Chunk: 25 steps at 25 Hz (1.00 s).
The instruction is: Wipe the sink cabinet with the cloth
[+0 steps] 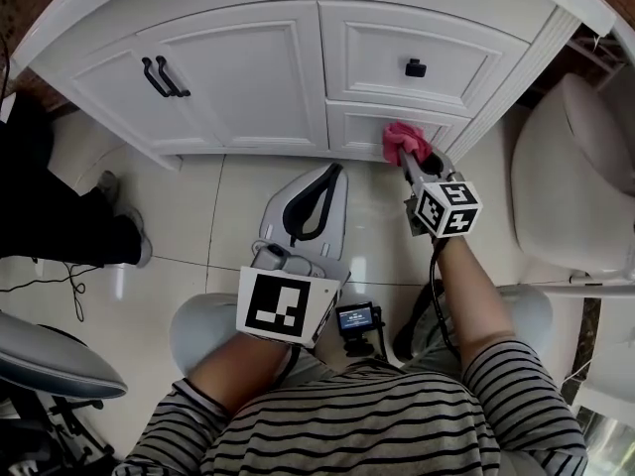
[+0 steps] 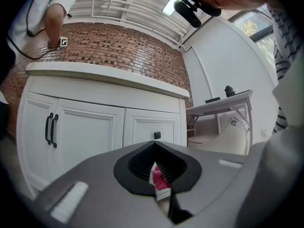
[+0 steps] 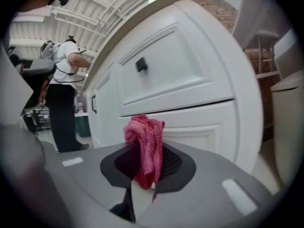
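The white sink cabinet (image 1: 248, 77) fills the top of the head view, and its fronts also show in the left gripper view (image 2: 85, 127) and the right gripper view (image 3: 190, 80). My right gripper (image 1: 412, 159) (image 3: 145, 167) is shut on a pink cloth (image 1: 402, 142) (image 3: 145, 137). It holds the bunched cloth against the lower right drawer (image 1: 357, 127), below the drawer with the black knob (image 1: 416, 67). My left gripper (image 1: 330, 174) (image 2: 156, 175) hangs back over the floor, shut on nothing, aimed at the cabinet. A sliver of the cloth (image 2: 159, 180) shows past its jaws.
A white toilet (image 1: 575, 177) stands close on the right. A person in black trousers (image 1: 50, 196) stands at the left by the double doors with black handles (image 1: 164, 77). A cable (image 1: 69, 281) lies on the tiled floor, and a grey rounded object (image 1: 50, 355) sits lower left.
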Available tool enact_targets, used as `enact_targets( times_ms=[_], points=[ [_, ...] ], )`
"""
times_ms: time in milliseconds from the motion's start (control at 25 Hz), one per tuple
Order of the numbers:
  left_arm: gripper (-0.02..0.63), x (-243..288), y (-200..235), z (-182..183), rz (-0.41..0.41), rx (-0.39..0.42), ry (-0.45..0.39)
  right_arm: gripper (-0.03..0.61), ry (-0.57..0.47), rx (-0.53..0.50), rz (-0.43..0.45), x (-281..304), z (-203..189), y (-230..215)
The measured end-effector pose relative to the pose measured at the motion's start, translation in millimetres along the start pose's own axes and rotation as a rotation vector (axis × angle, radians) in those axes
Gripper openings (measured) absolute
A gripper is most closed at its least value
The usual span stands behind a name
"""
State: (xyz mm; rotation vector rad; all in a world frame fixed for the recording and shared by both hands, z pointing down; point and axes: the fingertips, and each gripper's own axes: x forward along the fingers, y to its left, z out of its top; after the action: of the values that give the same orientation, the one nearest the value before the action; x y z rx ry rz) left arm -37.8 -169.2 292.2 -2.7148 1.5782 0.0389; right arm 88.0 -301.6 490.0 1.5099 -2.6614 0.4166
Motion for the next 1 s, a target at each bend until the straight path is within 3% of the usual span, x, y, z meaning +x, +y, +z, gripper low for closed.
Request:
enact_targets(
  times_ms=[160,280,480,680,1000],
  points=[
    [-0.008,-2.2,0.0,-2.3,0.0,-0.015,0.006,0.071,0.054,-0.04,0.165,52.2,-30.5,69.2],
    [-0.008,-3.7,10.2,-3.4,0.018,-0.028,0.014,0.071,0.087,-0.042,0.163,86.6,-47.3,80.7],
    [-0.008,-0.6,19.6,-11.9,0.031,-0.041,0.035,0.071,0.155,-0.089,0.135,105.8,-75.1,60.5],
    [-0.008,8.4,16.2,-22.7,0.02,-0.052,0.057,0.071,0.221,-0.071,0.038,90.3,-105.4,6.3],
    [-0.008,17.3,6.1,-26.7,0.01,-0.025,0.064,0.075,0.253,-0.066,-0.043,42.2,-104.5,-71.4]
  ],
)
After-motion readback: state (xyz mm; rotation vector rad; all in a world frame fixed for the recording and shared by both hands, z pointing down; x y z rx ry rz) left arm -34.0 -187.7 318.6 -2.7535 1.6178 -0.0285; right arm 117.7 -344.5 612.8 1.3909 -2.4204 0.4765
